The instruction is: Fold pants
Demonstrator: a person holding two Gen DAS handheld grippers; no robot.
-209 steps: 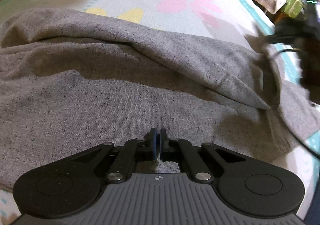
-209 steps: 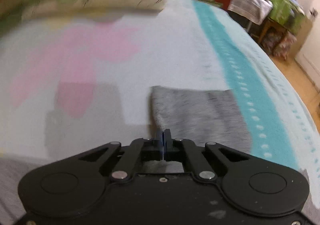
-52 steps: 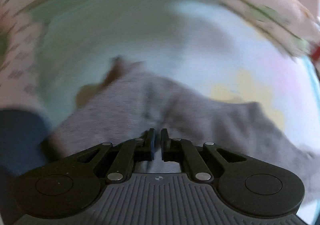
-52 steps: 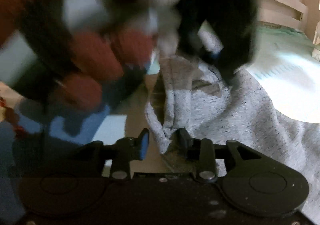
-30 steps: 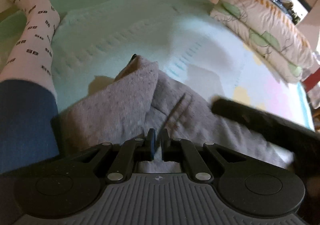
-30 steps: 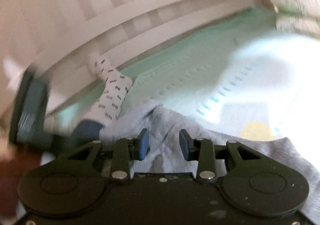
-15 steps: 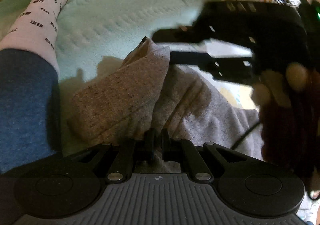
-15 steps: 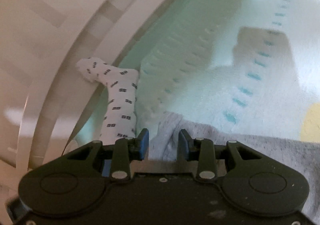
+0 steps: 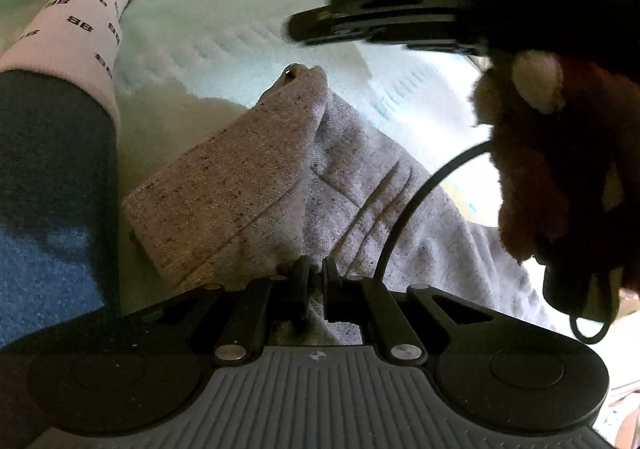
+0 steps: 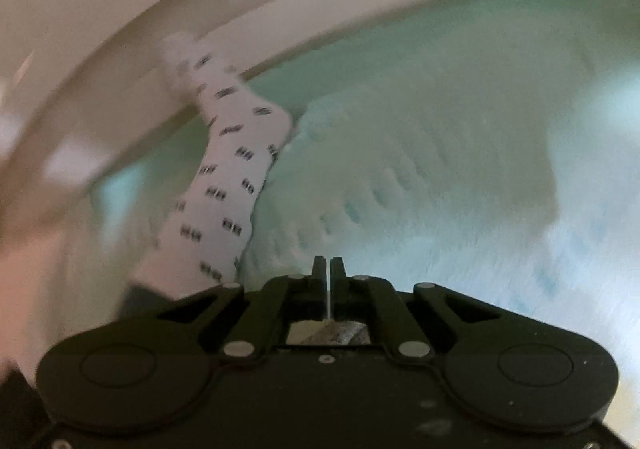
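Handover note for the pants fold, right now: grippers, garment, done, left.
Left gripper: shut on the grey pants at the near edge.
Right gripper: shut, nothing visibly pinched; it hangs above the pants' far corner.
Pants: on the bed, one flap already folded over, beside the person's socked leg.
Left: the remaining folds, flatten. How much of the garment is folded is not visible.

Pants (image 9: 248, 185) grey flecked knit; tongs (image 9: 314, 275) matt black plastic.

Both grippers' fingers (image 9: 316, 273) (image 10: 328, 269) closed.
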